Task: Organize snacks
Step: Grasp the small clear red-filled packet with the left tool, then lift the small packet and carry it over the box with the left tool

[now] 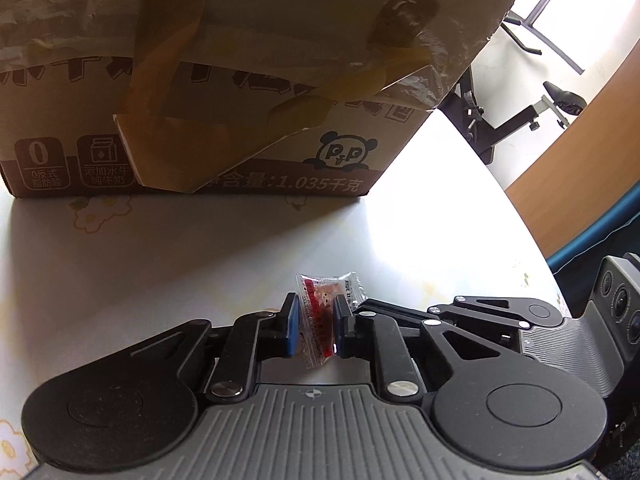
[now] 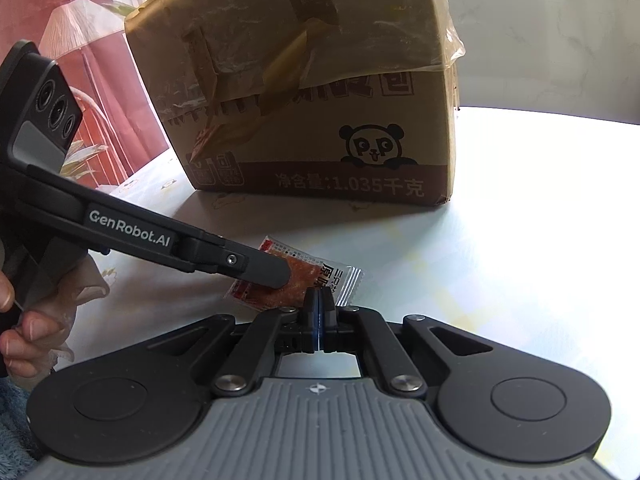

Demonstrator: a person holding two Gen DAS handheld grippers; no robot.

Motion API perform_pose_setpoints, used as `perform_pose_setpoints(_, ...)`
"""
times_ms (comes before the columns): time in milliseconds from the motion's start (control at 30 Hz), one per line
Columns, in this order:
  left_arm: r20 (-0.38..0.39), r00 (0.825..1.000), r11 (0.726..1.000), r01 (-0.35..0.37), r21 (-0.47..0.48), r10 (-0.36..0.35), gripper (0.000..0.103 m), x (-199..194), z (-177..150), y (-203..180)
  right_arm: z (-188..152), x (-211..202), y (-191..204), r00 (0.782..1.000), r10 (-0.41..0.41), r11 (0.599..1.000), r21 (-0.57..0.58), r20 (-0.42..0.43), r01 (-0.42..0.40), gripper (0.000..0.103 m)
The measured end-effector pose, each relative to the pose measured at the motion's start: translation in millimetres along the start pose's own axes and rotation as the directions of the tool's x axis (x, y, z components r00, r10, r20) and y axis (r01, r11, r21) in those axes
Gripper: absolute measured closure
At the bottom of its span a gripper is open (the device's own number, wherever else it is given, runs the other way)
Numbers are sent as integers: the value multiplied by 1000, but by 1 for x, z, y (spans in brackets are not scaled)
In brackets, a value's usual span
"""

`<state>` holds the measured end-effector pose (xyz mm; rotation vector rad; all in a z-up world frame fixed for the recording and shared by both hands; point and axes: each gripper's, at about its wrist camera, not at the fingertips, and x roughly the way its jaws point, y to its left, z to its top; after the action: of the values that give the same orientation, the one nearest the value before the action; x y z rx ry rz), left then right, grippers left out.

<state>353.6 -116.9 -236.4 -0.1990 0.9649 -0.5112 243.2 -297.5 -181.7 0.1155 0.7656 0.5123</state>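
A small clear snack packet (image 1: 320,312) with red print lies low over the white table, between the blue pads of my left gripper (image 1: 316,320), which is shut on it. In the right wrist view the same packet (image 2: 304,276) shows under the left gripper's finger (image 2: 260,272). My right gripper (image 2: 319,316) is shut, its tips at the packet's near edge; whether it pinches the wrapper I cannot tell. A taped brown cardboard box (image 1: 224,80) with a panda logo stands behind the packet on the table; it also shows in the right wrist view (image 2: 320,92).
The white table (image 1: 200,256) has a flower pattern and a curved right edge. Beyond it stand exercise equipment (image 1: 520,120) and a wooden panel. A person's hand (image 2: 24,332) holds the left gripper's handle. A red curtain and a plant are at the far left.
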Motion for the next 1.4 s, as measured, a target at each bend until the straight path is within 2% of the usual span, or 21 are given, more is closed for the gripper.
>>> perform_pose_setpoints(200,13,1000,1000,-8,10,8,90,-3,2,-6,0,-1,7,1000,-26,999,-37,2,26,103)
perform_pose_setpoints(267,11,1000,1000,-5,-7,5,90,-2,3,-5,0,-3,18,997,-71,992,-108,8,72,93)
perform_pose_setpoints(300,10,1000,1000,-4,-17,4,90,-2,4,-5,-1,-4,23,995,-102,984,-146,16,103,84)
perform_pose_setpoints(400,12,1000,1000,-6,-26,6,90,-6,5,-1,-3,-5,29,994,-110,971,-210,14,111,81)
perform_pose_setpoints(567,24,1000,999,-8,-51,9,90,-17,5,11,-4,-4,29,995,-101,973,-206,5,100,76)
perform_pose_setpoints(700,34,999,998,-7,-67,10,91,-22,6,18,-5,-5,32,996,-88,972,-217,11,88,66)
perform_pose_setpoints(733,35,999,997,-4,-71,7,91,-23,6,18,-5,-5,33,998,-69,973,-219,8,69,57)
perform_pose_setpoints(800,36,999,997,8,-75,-5,91,-25,6,18,-6,-4,37,999,-46,972,-230,-2,44,53)
perform_pose_setpoints(900,30,999,997,28,-78,-25,91,-28,5,15,-8,1,44,998,-67,963,-263,-6,63,53)
perform_pose_setpoints(1167,31,998,992,66,-108,-63,92,-34,-1,12,-6,9,40,996,-88,971,-221,-3,85,56)
perform_pose_setpoints(1233,35,997,991,69,-113,-65,92,-35,-2,13,-5,5,36,997,-75,977,-202,-1,73,66)
perform_pose_setpoints(1367,52,996,990,80,-117,-75,92,-41,-1,13,-2,-3,35,997,-69,979,-190,19,72,75)
perform_pose_setpoints(1400,62,995,990,84,-115,-77,92,-44,0,12,0,-6,36,998,-61,978,-196,28,66,83)
